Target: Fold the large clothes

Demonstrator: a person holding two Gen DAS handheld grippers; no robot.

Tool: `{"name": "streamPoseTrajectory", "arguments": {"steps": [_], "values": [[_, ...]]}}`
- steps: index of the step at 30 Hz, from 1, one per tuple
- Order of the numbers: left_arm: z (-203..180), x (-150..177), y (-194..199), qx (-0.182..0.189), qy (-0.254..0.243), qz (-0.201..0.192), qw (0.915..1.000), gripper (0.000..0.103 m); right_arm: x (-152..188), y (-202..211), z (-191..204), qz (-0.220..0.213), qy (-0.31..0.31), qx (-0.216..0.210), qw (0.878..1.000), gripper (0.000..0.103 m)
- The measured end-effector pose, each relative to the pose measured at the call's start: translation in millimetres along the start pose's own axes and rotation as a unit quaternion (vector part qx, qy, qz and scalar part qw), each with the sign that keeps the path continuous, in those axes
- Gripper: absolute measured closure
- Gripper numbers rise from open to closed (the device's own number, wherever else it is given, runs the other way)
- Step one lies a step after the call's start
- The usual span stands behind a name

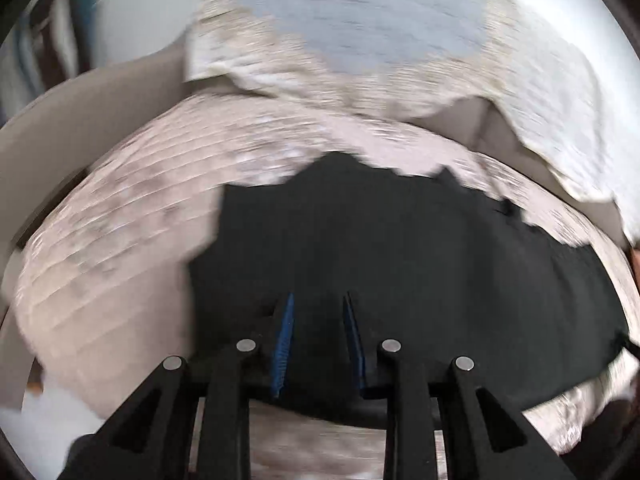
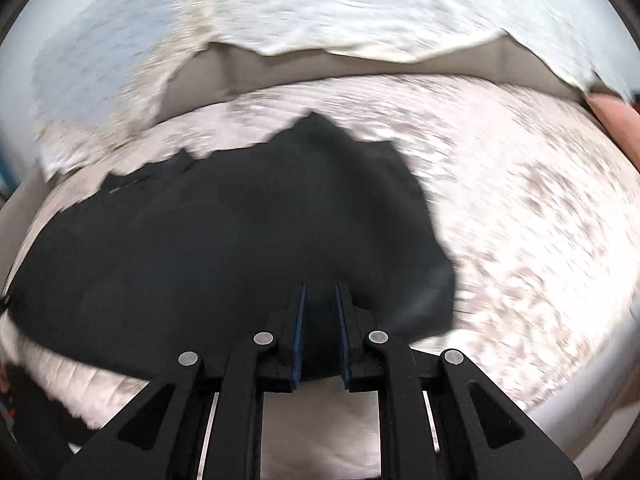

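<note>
Black garment lies spread on the pale patterned bed, near edge below both grippers, left gripper and right gripper narrowly parted, gripping nothing, seemingly just released.

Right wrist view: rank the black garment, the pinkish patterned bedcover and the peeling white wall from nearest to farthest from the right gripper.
1. black garment: directly under and ahead of the right gripper, spreading left.
2. pinkish patterned bedcover: around the garment, mostly to the right and beyond it.
3. peeling white wall: at the top, behind the bed's far edge.
</note>
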State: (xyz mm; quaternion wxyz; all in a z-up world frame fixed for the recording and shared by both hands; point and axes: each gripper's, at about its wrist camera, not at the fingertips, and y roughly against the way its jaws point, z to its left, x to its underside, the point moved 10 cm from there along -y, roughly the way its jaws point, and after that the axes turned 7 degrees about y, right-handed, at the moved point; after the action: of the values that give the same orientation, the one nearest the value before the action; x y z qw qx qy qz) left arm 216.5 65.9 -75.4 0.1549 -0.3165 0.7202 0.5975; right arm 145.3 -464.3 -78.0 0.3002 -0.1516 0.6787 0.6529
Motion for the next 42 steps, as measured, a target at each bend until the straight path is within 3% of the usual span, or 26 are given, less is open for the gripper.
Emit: {"name": "streamPoseTrajectory", "arguments": {"steps": [6,11,16,19,22,25,35,42], "values": [[12,15,-14,-0.014,-0.010,0.005,0.9998,0.076,9,-17,-3,0.019,-0.005,0.013,1.000,0.091],[13,16,-18,-0.006,0.005,0.000,1.0000,0.076,9,-21,-9,0.014,-0.027,-0.007,1.000,0.093],[13,12,-2,-0.006,0.017,0.006,0.9998,0.075,3,0,-1,0.000,-0.021,0.000,1.000,0.090],[8,11,16,0.009,0.027,0.001,0.9996,0.064,0,21,20,-0.024,0.011,-0.010,1.000,0.086],[2,12,30,0.014,0.018,-0.008,0.9997,0.060,4,33,49,-0.034,0.042,-0.035,0.998,0.079],[-7,12,38,0.012,0.003,-0.011,0.9999,0.056,8,37,81,-0.036,0.074,-0.059,0.995,0.078],[-12,14,38,-0.016,-0.017,-0.014,0.9996,0.054,17,35,170,-0.031,0.146,-0.127,0.981,0.078],[16,1,35,-0.043,0.008,-0.026,0.9987,0.040,21,33,203,-0.023,0.168,-0.153,0.974,0.078]]}}
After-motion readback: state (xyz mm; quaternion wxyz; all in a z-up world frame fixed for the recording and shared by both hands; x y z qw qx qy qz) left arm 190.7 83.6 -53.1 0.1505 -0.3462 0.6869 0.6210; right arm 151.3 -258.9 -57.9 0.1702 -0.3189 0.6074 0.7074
